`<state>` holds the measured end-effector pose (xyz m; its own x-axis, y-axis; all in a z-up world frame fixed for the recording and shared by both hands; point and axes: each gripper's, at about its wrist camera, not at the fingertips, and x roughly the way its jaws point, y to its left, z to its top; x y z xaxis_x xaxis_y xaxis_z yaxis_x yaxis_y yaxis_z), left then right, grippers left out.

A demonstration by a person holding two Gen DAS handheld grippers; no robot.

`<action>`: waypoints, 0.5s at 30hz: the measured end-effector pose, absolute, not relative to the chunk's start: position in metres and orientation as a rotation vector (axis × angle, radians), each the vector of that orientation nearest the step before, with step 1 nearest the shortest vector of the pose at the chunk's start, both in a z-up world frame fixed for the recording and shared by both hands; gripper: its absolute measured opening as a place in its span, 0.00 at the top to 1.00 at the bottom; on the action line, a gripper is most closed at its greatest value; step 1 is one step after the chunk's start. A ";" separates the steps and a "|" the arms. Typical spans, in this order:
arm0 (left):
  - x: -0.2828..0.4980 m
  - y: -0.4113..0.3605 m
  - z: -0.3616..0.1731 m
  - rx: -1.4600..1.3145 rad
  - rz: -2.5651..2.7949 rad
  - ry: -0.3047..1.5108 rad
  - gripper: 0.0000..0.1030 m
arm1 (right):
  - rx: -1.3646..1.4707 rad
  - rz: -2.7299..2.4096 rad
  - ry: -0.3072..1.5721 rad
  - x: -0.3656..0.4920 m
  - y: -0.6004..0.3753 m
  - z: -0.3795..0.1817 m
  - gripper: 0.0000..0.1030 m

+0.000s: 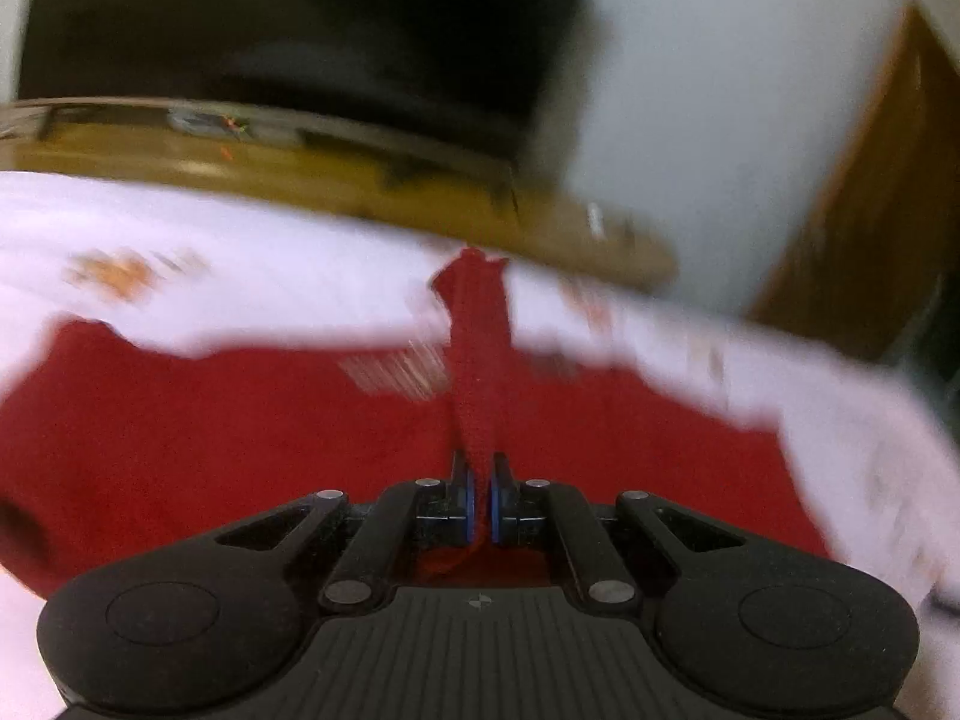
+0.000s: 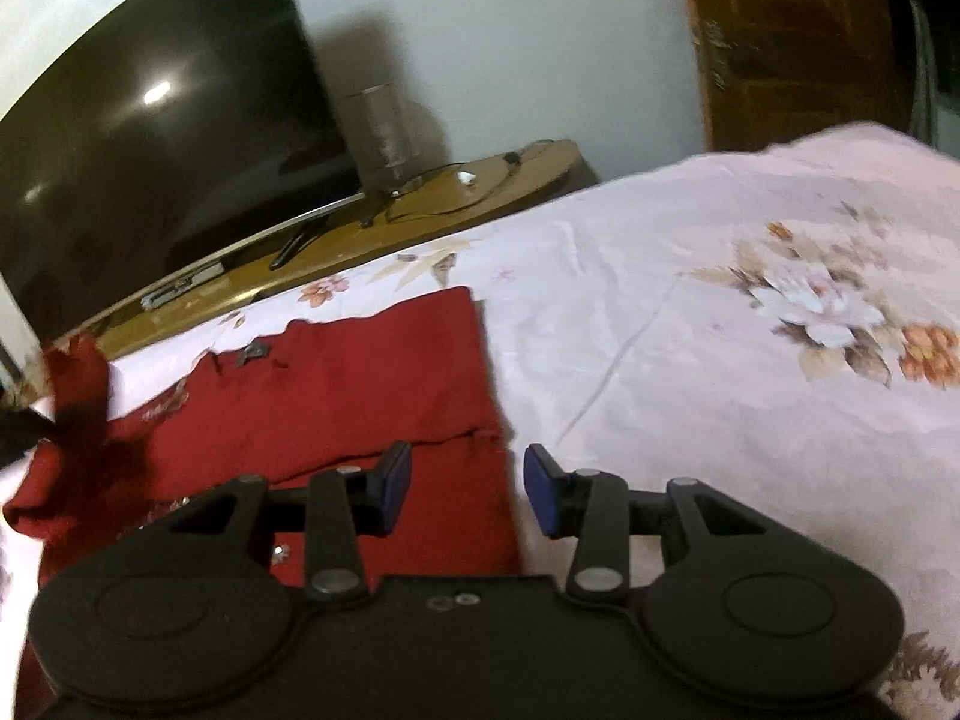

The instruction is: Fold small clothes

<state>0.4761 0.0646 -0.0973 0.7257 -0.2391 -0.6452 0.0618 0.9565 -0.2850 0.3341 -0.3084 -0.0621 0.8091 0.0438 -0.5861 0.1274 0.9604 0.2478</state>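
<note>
The red garment [image 2: 372,384] lies spread on the bed, on a pale floral bedsheet [image 2: 690,312], with its far right corner squared and flat. I see small light embroidery on it near the left side (I cannot tell what kind of garment it is, maybe a small top). One strip of the cloth is lifted away from the rest: my left claw [image 1: 482,495] is closed tight on this red strip, and the cloth runs up from between the pads and stands above the flat part. The left wrist view is strongly blurred, so I cannot read the details of the fabric edge there.

My right claw [image 2: 467,489] is partly open and holds nothing. It hovers just above the near right edge of the garment, one finger over the red cloth and the other over the sheet.

In my judgement the folding is only at its beginning. The garment is laid out, one end is taken in the left claw, but I see no finished fold yet. What is left: to carry the lifted end across, to lay it down flat, and then the other folds.

Beyond the bed there is a wooden TV stand [image 2: 420,204] with a dark television [image 2: 150,138] on it, a white wall, and a brown wooden door [image 2: 792,42] to the right.
</note>
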 end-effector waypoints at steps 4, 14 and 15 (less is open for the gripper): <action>0.470 0.017 -0.106 -0.073 -0.156 0.750 0.40 | 0.376 -0.021 0.649 0.347 -0.316 -0.065 0.50; 0.382 0.157 -0.105 -0.196 0.098 0.700 0.33 | 0.593 0.336 0.761 0.430 -0.222 -0.097 0.49; 0.380 0.169 -0.111 -0.220 0.114 0.717 0.33 | 0.601 0.356 0.786 0.440 -0.209 -0.104 0.50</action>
<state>0.3799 0.1694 -0.1111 0.7488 0.0284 -0.6621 -0.1787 0.9707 -0.1605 0.4404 -0.2094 -0.1038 0.6611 0.5088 -0.5514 -0.0786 0.7778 0.6236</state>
